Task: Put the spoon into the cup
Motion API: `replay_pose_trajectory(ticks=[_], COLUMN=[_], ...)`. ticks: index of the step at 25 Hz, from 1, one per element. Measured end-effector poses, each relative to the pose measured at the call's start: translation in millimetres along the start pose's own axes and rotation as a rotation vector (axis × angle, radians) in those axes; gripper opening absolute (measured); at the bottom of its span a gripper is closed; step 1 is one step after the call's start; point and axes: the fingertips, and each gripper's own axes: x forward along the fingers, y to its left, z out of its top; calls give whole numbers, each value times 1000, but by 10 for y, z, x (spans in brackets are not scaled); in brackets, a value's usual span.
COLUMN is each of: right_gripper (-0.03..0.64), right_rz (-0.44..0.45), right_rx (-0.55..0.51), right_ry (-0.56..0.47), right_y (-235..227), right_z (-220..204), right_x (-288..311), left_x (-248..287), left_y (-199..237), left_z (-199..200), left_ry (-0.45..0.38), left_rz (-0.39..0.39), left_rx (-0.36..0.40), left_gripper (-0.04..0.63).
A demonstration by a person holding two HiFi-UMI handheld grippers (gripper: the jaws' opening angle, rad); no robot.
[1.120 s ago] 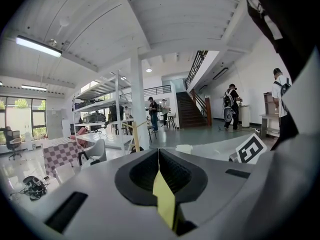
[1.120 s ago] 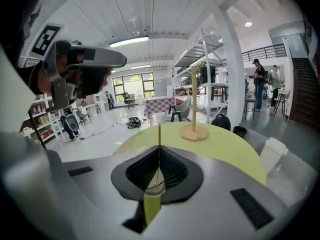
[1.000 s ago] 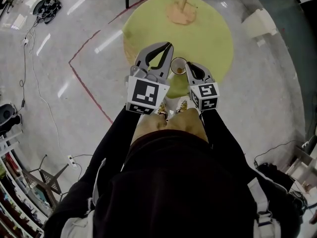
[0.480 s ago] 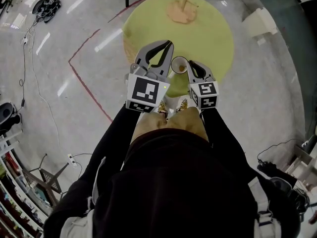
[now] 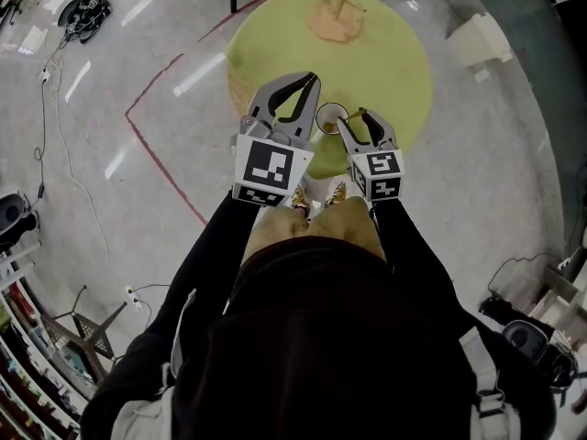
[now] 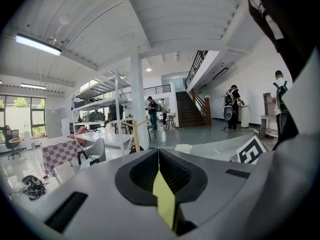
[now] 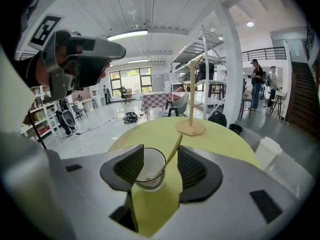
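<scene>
A clear glass cup (image 7: 146,170) stands on the round yellow-green table (image 7: 215,139). In it rests the light wooden spoon (image 7: 173,153), bowl down and handle leaning on the right side of the rim. My right gripper (image 7: 160,159) has just been opening and now stands open, its pads either side of the cup and spoon and off both. In the head view the cup (image 5: 330,119) sits just left of the right gripper (image 5: 354,117). My left gripper (image 5: 314,82) hangs shut and empty left of the cup; its own view shows the left gripper (image 6: 158,155) with jaws together.
A wooden stand (image 5: 337,12) with a round base (image 7: 190,128) sits at the table's far side. A white bin (image 5: 479,42) stands on the floor to the right, and cables (image 5: 87,12) lie at far left. People move about in the background.
The right gripper's jaws have spread apart from shut, and the spoon handle now leans free in the cup. Both hands stayed where they were.
</scene>
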Motion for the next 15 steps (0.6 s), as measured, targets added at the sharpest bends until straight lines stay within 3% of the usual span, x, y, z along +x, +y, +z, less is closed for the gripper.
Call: replay_pose_trajectory(ticks=[15], right_gripper=[235], right_rz=[-15], right_rx=[-3], right_ry=[-11], right_y=[32], right_z=[-7], right_x=[-48], left_x=[-94], left_y=[-22], left_z=[-7], left_ry=[-6], left_rz=[8], left_rx=[0], left_gripper=[20])
